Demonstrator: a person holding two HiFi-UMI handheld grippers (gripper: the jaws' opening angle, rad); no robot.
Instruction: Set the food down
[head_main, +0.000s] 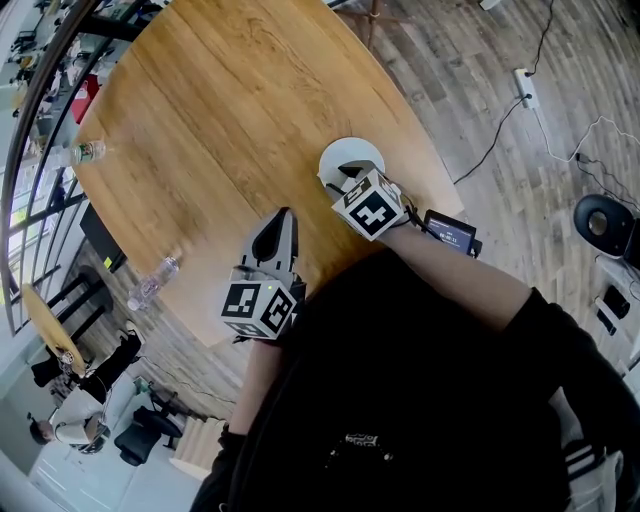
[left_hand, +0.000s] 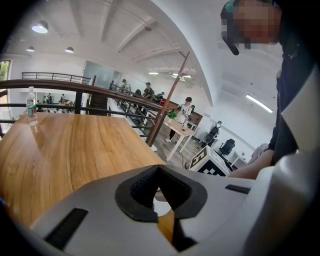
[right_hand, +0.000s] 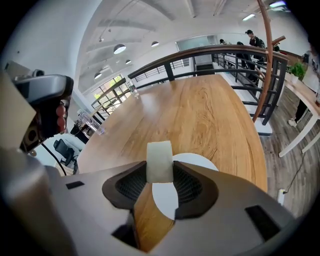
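Note:
A pale, whitish block of food (right_hand: 159, 160) is pinched upright between the black pads of my right gripper (right_hand: 160, 169), which is shut on it. It hangs just above the near rim of a white plate (right_hand: 196, 164) on the round wooden table (head_main: 230, 110). In the head view the plate (head_main: 347, 156) lies just beyond the right gripper (head_main: 352, 182), whose marker cube hides the food. My left gripper (head_main: 282, 218) rests to the left of the plate, over bare wood. Its jaws (left_hand: 159, 172) meet at the tips with nothing between them.
A clear plastic bottle (head_main: 152, 283) lies near the table's left edge, and another bottle (head_main: 86, 152) stands at the far left rim. A black device (head_main: 452, 232) sits at the table's right edge. A railing (right_hand: 210, 55) runs behind the table; a power strip (head_main: 524, 88) lies on the floor.

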